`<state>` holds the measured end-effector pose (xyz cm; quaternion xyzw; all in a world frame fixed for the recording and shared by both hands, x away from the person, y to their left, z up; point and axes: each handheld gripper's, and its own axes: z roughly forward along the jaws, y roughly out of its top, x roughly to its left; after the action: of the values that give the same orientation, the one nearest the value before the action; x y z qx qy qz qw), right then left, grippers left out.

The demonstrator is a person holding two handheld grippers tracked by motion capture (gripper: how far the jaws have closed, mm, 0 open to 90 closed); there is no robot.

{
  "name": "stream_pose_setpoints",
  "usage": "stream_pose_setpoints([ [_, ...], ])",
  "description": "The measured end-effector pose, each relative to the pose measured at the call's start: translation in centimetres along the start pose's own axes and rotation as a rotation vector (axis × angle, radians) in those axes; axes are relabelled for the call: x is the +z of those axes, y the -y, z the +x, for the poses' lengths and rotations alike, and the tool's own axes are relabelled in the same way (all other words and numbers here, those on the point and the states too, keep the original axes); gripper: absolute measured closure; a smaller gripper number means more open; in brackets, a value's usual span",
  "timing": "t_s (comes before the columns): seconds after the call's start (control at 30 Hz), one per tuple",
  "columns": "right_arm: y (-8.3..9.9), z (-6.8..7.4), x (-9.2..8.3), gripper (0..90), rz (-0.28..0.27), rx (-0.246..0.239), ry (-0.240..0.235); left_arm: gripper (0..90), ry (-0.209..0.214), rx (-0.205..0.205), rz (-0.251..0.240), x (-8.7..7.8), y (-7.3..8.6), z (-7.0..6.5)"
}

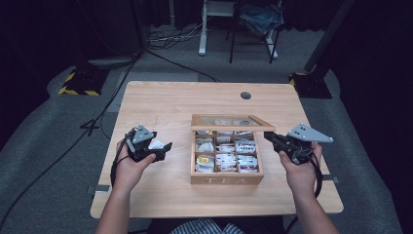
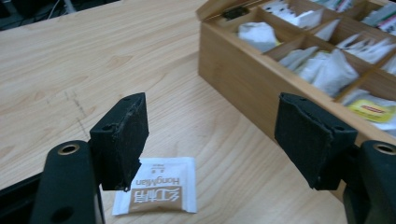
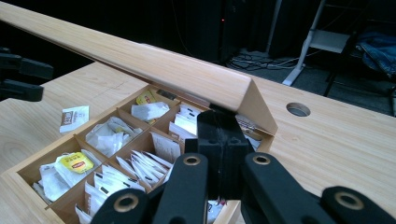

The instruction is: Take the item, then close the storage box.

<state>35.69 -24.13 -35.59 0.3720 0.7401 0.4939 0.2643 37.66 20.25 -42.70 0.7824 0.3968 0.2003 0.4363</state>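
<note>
High view: my left gripper (image 1: 163,148) sits left of the wooden tea box (image 1: 227,179) w/ a white tea sachet (image 1: 156,144) on the table (image 1: 170,100) just under it; my right gripper (image 1: 272,139) is at the box's right rear corner, under the raised lid (image 1: 232,122). Left gripper view: jaws apart, nothing between the pads (image 2: 122,140); the sachet (image 2: 159,191) lies flat on the wood below the left pad, printed side up, near the box wall (image 2: 238,79) but not touching. So I judge the sachet is set down outside the box. To finish this step clean I'd lift straight up, no sideways drag, so the pad doesn't catch the sachet edge. Right gripper view: jaws together, tips tucked against the lid's underside (image 3: 140,60) at the corner, propping it open over the compartments of bags (image 3: 140,163); I can't tell if they pinch anything. I'd keep that hand steady so the lid doesn't drop while the left goes back in for another bag.
</note>
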Motion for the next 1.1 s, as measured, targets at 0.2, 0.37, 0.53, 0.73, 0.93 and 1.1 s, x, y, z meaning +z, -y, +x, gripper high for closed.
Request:
stream_pose_setpoints([
  [0.2, 0.0, 0.0, -0.1, 88.7, 0.006, 0.011, 0.003, 27.0, 0.044, 0.042, 0.023, -1.0, 0.5, -1.8],
  [0.37, -0.1, 0.1, -0.3, 85.7, 0.009, 0.017, 0.004, 27.1, 0.086, 0.068, 0.023, -1.1, 1.6, -3.3],
  [0.53, -0.2, 0.1, -0.5, 81.6, 0.022, 0.032, -0.011, 27.3, 0.129, 0.093, 0.064, -0.4, 3.3, -4.8],
  [0.73, -0.3, 0.1, -0.6, 72.3, 0.044, 0.065, -0.034, 27.2, 0.154, 0.107, 0.163, 1.0, 4.9, -5.5],
  [0.93, -0.3, 0.1, -0.9, 71.1, 0.075, 0.094, -0.052, 26.7, 0.164, 0.096, 0.241, 1.8, 5.7, -5.4],
  [1.1, -0.2, 0.1, -1.0, 70.8, 0.099, 0.101, -0.036, 26.8, 0.145, 0.108, 0.277, 2.2, 6.2, -5.4],
])
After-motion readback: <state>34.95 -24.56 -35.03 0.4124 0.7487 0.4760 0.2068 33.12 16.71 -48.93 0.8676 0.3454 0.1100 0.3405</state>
